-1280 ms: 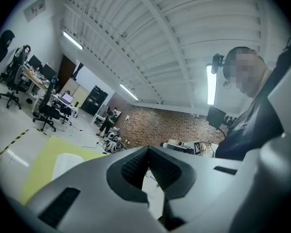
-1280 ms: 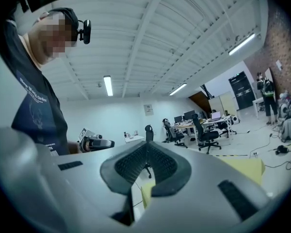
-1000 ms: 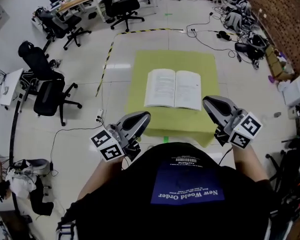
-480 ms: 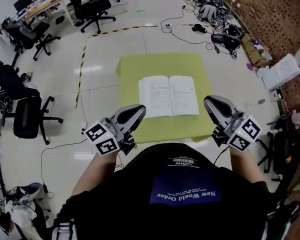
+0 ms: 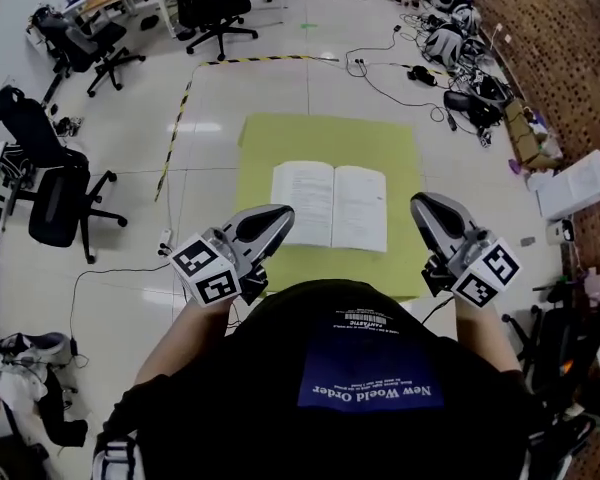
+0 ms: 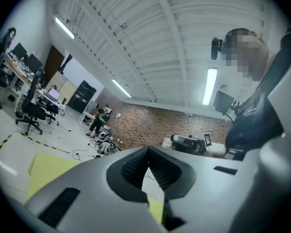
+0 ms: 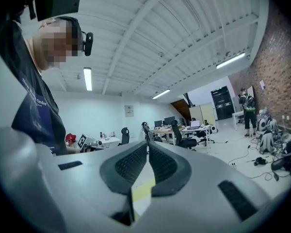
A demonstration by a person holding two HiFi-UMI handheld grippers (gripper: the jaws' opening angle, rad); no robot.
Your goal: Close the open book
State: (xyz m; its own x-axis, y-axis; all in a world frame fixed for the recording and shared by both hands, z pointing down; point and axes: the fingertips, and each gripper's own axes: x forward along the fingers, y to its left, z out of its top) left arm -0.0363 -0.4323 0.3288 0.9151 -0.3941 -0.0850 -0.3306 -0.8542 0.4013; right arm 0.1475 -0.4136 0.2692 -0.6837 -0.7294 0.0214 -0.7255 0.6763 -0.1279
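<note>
Two clenched, empty tools: left gripper (image 5: 278, 215) and right gripper (image 5: 426, 208) hang short of the book (image 5: 330, 205), lying open on the green cloth (image 5: 280, 138). I'd slip one closed tip under an outer page edge (either side) and fold it over.

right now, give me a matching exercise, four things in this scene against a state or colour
1 book
2 cloth
3 left gripper
4 striped tape

a jaws shut, empty
b lying open, pages up
c black and yellow
d yellow-green, under the book

Pairs: 1-b, 2-d, 3-a, 4-c
</note>
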